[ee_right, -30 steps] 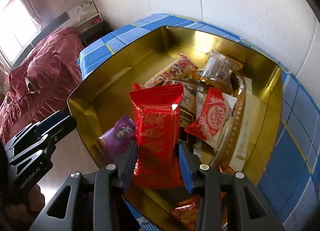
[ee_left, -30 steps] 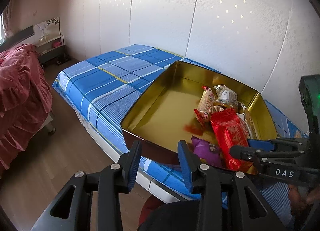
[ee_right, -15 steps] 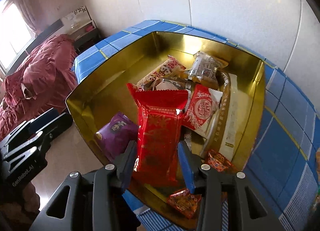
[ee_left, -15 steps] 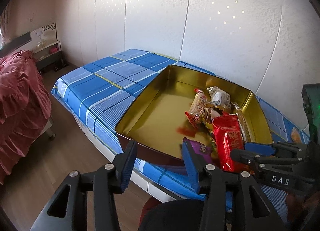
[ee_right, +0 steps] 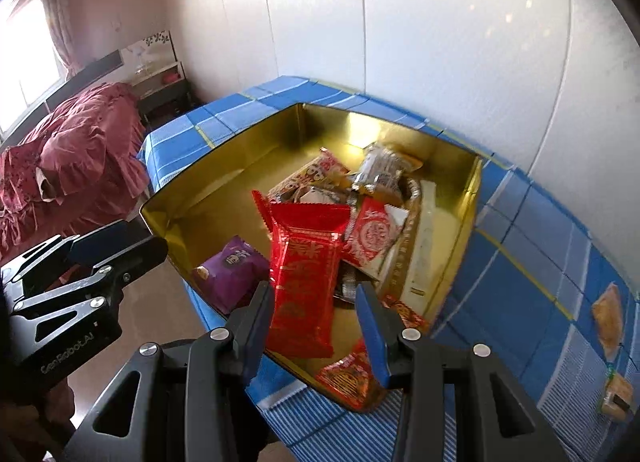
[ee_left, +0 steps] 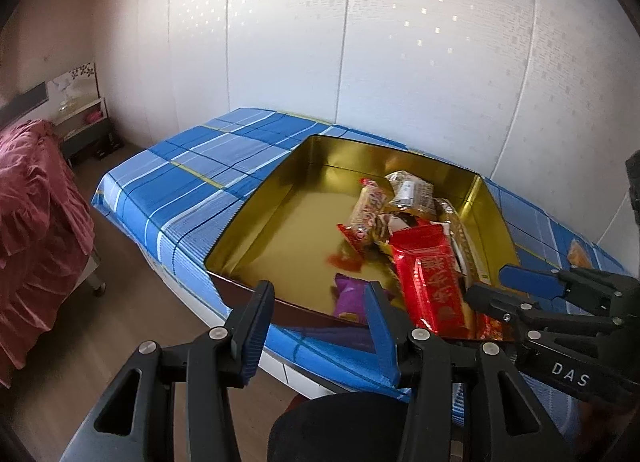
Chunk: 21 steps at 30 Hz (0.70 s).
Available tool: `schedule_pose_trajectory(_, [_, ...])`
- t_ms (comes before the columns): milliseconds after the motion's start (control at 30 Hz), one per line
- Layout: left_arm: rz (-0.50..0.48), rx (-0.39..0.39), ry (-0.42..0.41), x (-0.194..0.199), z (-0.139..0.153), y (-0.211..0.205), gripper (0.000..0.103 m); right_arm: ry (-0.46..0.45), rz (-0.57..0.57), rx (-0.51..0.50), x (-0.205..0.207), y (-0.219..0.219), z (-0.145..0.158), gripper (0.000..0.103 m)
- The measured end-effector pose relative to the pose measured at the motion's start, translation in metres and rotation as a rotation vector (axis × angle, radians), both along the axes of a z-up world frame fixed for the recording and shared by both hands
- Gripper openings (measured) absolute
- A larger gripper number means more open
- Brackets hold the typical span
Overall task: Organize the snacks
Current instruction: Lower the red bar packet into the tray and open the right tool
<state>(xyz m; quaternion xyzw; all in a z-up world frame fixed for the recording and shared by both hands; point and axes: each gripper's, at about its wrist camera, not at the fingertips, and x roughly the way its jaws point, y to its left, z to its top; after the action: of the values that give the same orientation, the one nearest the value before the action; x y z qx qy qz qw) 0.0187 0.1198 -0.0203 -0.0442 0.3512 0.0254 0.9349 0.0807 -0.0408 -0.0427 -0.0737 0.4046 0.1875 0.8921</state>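
Note:
A gold tin (ee_left: 256,222) (ee_right: 224,166) stands on a blue plaid cloth (ee_left: 192,182) and holds several snack packets. A long red packet (ee_right: 304,274) (ee_left: 432,282) leans on the pile inside. My right gripper (ee_right: 314,302) (ee_left: 488,284) hangs open over the tin's near rim. Its left finger overlaps the red packet's edge in the picture, while the right finger stands apart from it. A purple packet (ee_right: 232,274) (ee_left: 350,298) lies in the near left corner. My left gripper (ee_left: 320,302) (ee_right: 100,246) is open and empty above the near rim.
Small red packets (ee_right: 348,378) lie in the tin's near right corner. Loose snacks (ee_right: 608,322) (ee_left: 578,254) lie on the cloth to the right. A bed with red covers (ee_left: 36,222) stands at the left across wooden floor. A white padded wall (ee_left: 400,62) is close behind.
Both grippers have drawn back and up from the tin. The red packet looks smaller and farther from the right fingers, with a gap at the right one. The left jaws stand wider.

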Motion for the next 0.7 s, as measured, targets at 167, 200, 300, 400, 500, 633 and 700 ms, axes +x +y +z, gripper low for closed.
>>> schedule_pose_trajectory(167, [-0.029,0.01,-0.001,-0.003,0.002,-0.011,0.047,-0.029,-0.056,0.04,-0.01,-0.02,0.008,0.043])
schedule_pose_trajectory(200, [-0.036,0.011,-0.001,-0.004,0.002,-0.013,0.047,-0.035,-0.072,0.052,-0.013,-0.026,0.009,0.043])
schedule_pose_trajectory(300, [-0.052,0.017,-0.002,-0.005,0.003,-0.02,0.047,-0.05,-0.125,0.074,-0.018,-0.044,0.013,0.043])
schedule_pose_trajectory(400, [-0.074,0.024,-0.006,-0.007,0.005,-0.027,0.047,-0.061,-0.177,0.09,-0.024,-0.064,0.014,0.043])
schedule_pose_trajectory(500, [-0.097,0.033,-0.013,-0.009,0.006,-0.034,0.047,-0.066,-0.239,0.097,-0.032,-0.089,0.013,0.043])
schedule_pose_trajectory(633, [-0.146,0.041,-0.013,-0.01,0.007,-0.046,0.047,-0.063,-0.355,0.089,-0.047,-0.131,0.008,0.043])
schedule_pose_trajectory(700, [-0.175,0.043,-0.011,-0.01,0.007,-0.053,0.047,-0.056,-0.429,0.083,-0.054,-0.157,0.003,0.043])
